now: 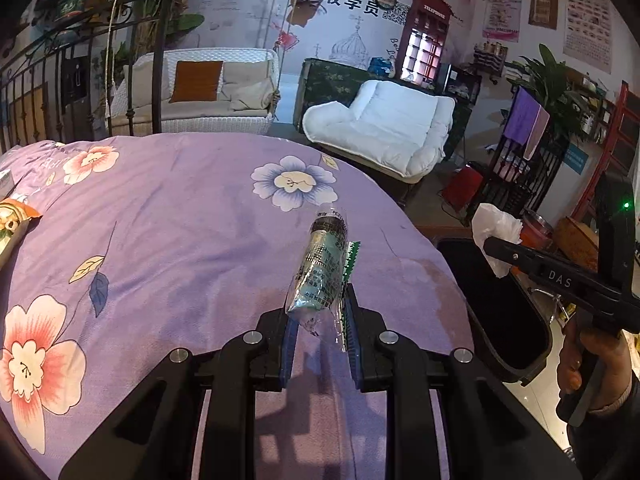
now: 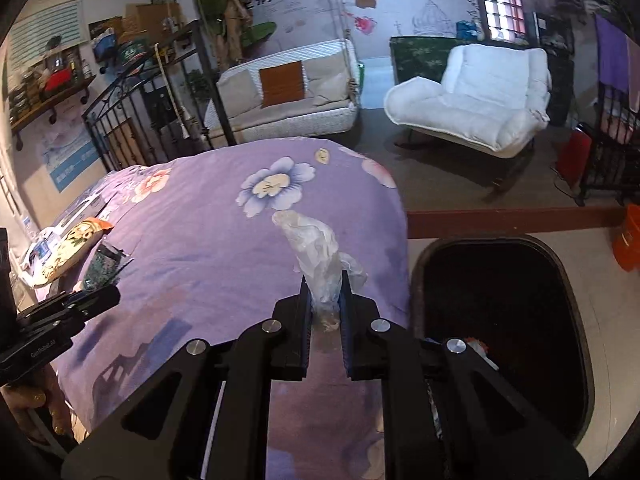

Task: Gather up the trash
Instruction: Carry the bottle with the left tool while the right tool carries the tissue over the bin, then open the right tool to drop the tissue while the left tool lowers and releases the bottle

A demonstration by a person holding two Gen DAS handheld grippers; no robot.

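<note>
My left gripper [image 1: 319, 312] is shut on a dark green printed wrapper [image 1: 322, 268] with a clear plastic end, held above the purple flowered bedspread [image 1: 160, 208]. My right gripper [image 2: 325, 296] is shut on a crumpled clear plastic bag [image 2: 316, 248], also above the bedspread [image 2: 208, 216]. In the left wrist view the right gripper [image 1: 486, 242] shows at the right edge with the white-looking bag [image 1: 496, 228] over the black trash bin [image 1: 496, 304]. In the right wrist view the left gripper [image 2: 116, 294] shows at the left with the wrapper [image 2: 102, 266]. The bin [image 2: 504, 304] stands open right of the bed.
A yellow-orange snack packet [image 2: 74, 246] and small boxes [image 2: 40, 250] lie on the bed's left side. An iron bed rail [image 1: 80, 80], a white wicker sofa [image 1: 200, 88], a white padded chair [image 1: 384, 124] and an orange bucket [image 2: 628, 240] stand around.
</note>
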